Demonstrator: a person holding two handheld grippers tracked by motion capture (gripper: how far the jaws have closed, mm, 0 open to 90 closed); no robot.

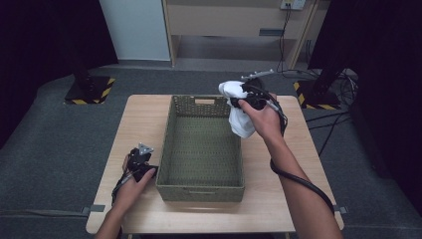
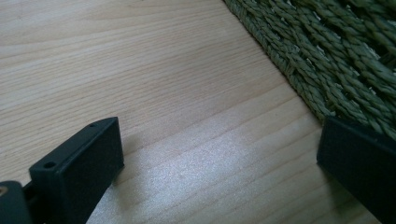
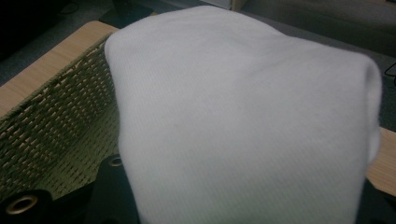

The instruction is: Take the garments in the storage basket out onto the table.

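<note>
A white cloth (image 1: pixel 239 112) hangs from my right gripper (image 1: pixel 245 97), which is shut on it above the far right rim of the green woven basket (image 1: pixel 168 149). In the right gripper view the cloth (image 3: pixel 243 116) drapes over the jaws, with the basket wall (image 3: pixel 51 126) behind it at the left. My left gripper (image 1: pixel 142 162) rests on the wooden table (image 1: pixel 278 199) just left of the basket's near corner. Its jaws stand wide apart over bare wood, nothing between them, the left gripper (image 2: pixel 219 158) close beside the basket's woven side (image 2: pixel 327 60).
The basket is empty inside. Bare tabletop (image 2: pixel 140 70) lies left and right of it and along the front edge. Beyond the table are grey carpet, a stand base with yellow-black tape (image 1: pixel 89 89), cables (image 1: pixel 328 94) and a wooden cabinet (image 1: pixel 234 25).
</note>
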